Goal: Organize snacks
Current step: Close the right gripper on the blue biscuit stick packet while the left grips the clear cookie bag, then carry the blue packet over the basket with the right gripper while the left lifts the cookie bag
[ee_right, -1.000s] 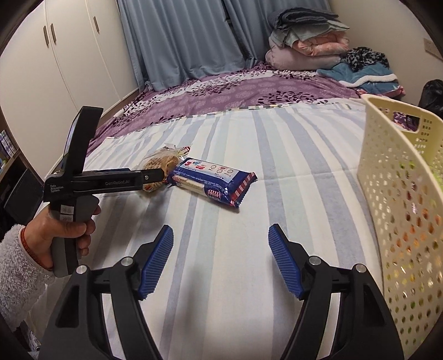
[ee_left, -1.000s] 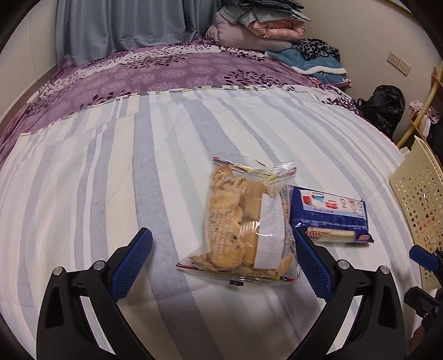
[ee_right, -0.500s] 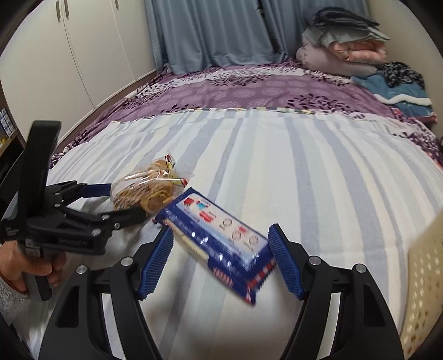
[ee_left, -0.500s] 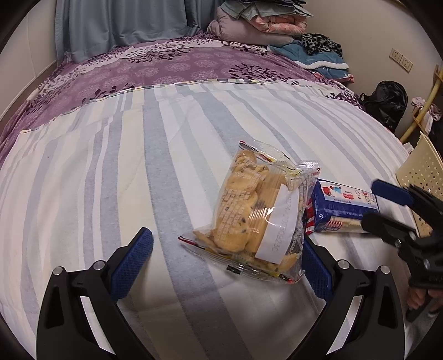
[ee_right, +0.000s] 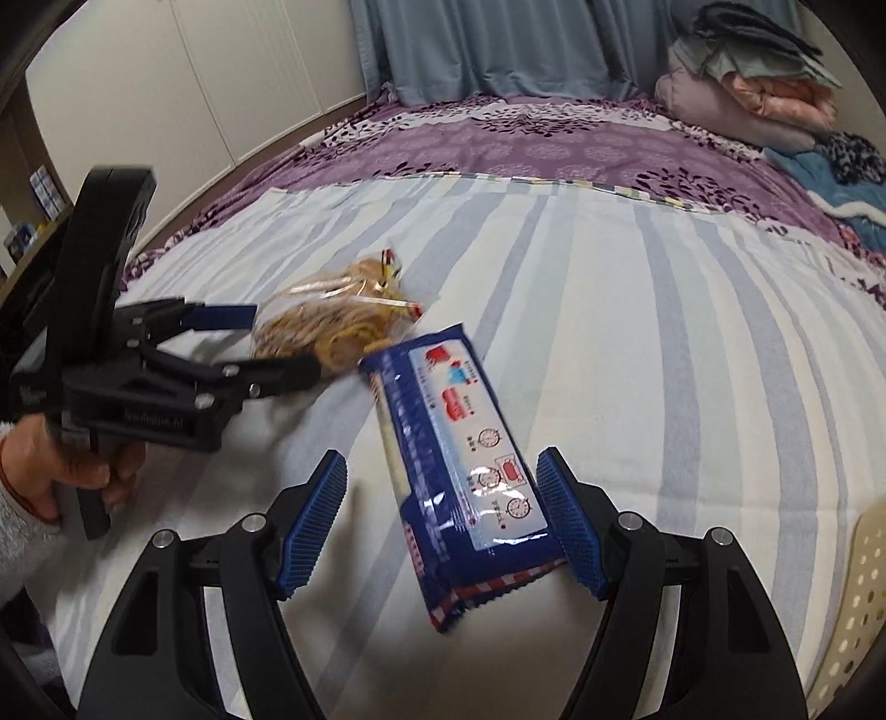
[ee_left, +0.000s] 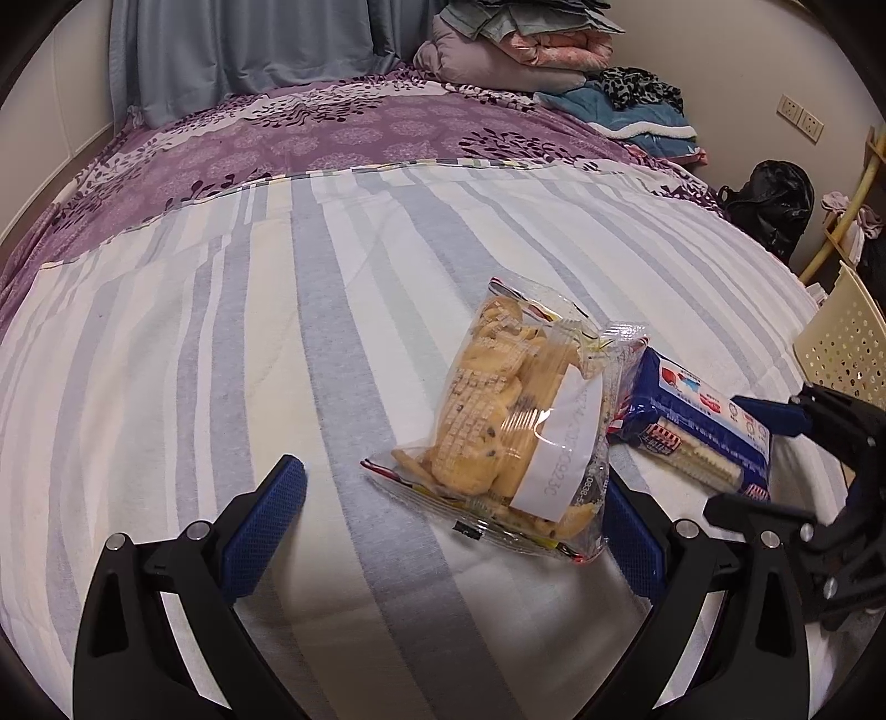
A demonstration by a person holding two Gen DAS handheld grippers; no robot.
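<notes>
Grey-and-white striped bed sheet (ee_left: 343, 343) fills both views; cream perforated plastic basket (ee_left: 847, 343) at far right. Clear plastic bag of yellow cookies (ee_left: 509, 426) lies btwn wide-open left gripper (ee_left: 443, 531); blue rectangular cracker packet (ee_right: 465, 459), just beside it, lies btwn wide-open right gripper (ee_right: 443, 523).

A home bedroom: striped bed (ee_left: 277, 343), curtains (ee_left: 249, 44), folded blankets (ee_right: 764, 94).

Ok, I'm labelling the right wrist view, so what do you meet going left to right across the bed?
left gripper → clear bag of cookies → blue cracker pack, lying between the right gripper fingers → cream basket at the right edge.
</notes>
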